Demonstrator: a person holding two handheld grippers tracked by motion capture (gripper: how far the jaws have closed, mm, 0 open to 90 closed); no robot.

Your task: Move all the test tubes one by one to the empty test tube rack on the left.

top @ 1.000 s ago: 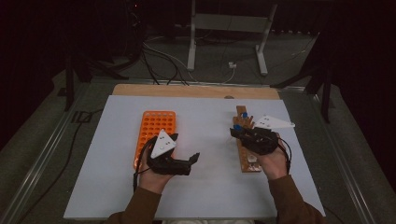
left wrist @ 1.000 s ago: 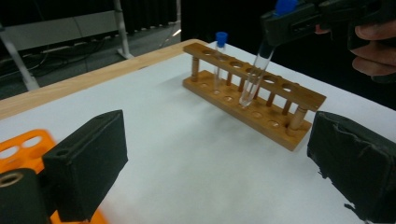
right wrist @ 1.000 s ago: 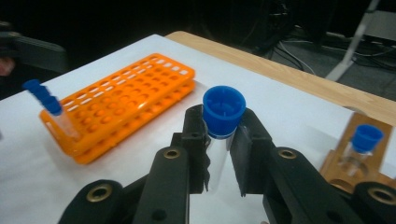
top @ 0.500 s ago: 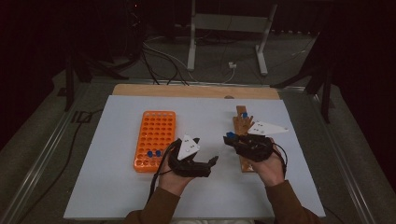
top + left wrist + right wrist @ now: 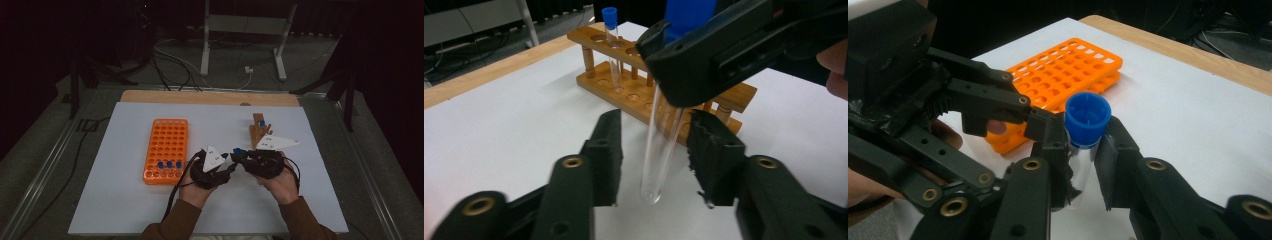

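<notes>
Handover under way between orange rack [image 5: 166, 150] and wooden rack [image 5: 259, 131]: right gripper [image 5: 1079, 165] pinching blue-capped test tube [image 5: 662, 142] below cap; left gripper [image 5: 654, 152] spread around it. Early release risks dropping, breaking glass.

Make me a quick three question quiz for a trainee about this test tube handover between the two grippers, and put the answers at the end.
1. True or false: the left gripper is already clamped on the test tube.
2. Which rack stands behind the tube in the left gripper view? A) the orange rack B) the wooden rack C) a metal rack
3. Fill in: the cap on the tube held by the right gripper is ____.

Key
1. False. Its jaws stand apart on either side of the glass, with gaps showing.
2. B. One capped tube stands in it too.
3. Blue.
</notes>
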